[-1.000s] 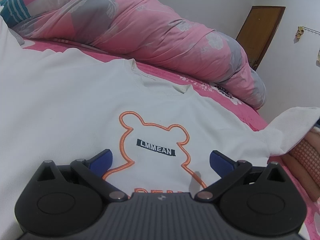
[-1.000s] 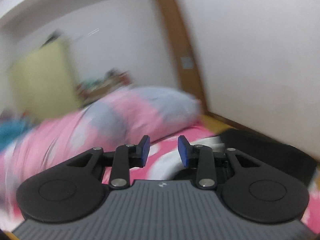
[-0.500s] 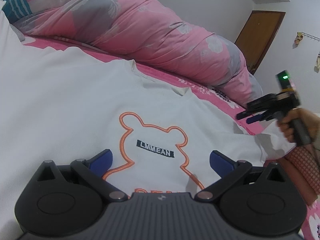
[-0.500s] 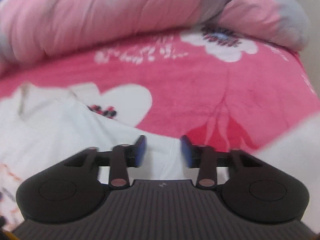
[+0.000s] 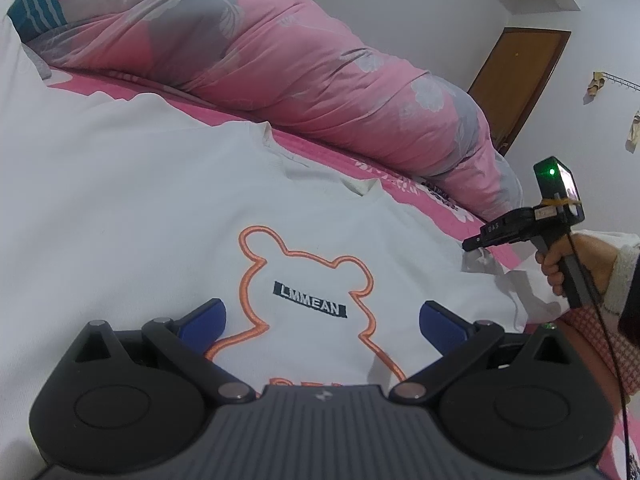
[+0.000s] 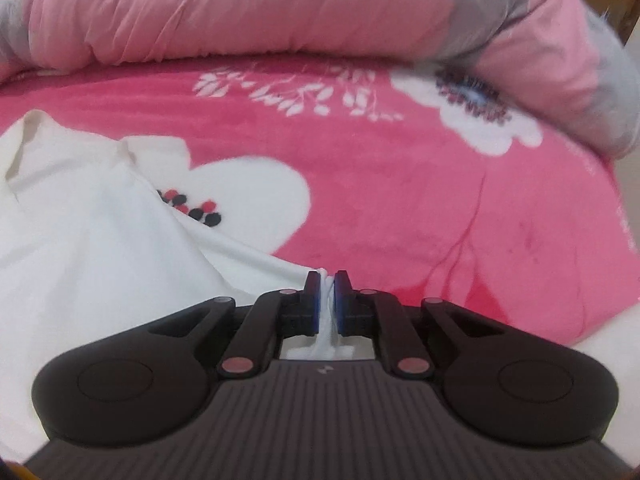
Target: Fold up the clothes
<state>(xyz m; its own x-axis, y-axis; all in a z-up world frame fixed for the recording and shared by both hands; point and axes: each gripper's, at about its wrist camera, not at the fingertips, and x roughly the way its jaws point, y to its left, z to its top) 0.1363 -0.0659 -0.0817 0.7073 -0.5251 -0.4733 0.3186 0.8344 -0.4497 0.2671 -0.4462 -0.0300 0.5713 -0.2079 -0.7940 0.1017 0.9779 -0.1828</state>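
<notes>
A: What do you have in the left wrist view?

B: Your left gripper [image 5: 322, 322] hovers over the white cotton T-shirt with the orange bear outline and the dark "LMMEAN" label [image 5: 160, 208]. Its jaws stand wide apart, with nothing between the blue pads [image 5: 204, 322]. The shirt lies spread flat on the bright pink floral bed cover [image 5: 436, 204], collar towards the rolled pink and grey flowered quilt [image 5: 304, 64] at the far side of the bed.

A: And your other hand?

B: At the right edge you can see your right hand [image 5: 560, 266] gripping the black handle, with the right gripper [image 5: 472, 243] reaching down to the shirt's right sleeve edge, where the cloth is bunched up. A green light [image 5: 552, 171] glows on top of that unit. A brown wooden door [image 5: 516, 80] stands in the white wall beyond.

A: Now the right wrist view?

B: Your right gripper [image 6: 327, 300] has its jaws closed on a pinched fold of the white shirt [image 6: 80, 240]; the cloth shows squeezed between the blue pads [image 6: 316, 304]. The rest of the shirt lies to the left on the pink bed cover [image 6: 460, 208], and the quilt [image 6: 280, 8] runs across the top.
</notes>
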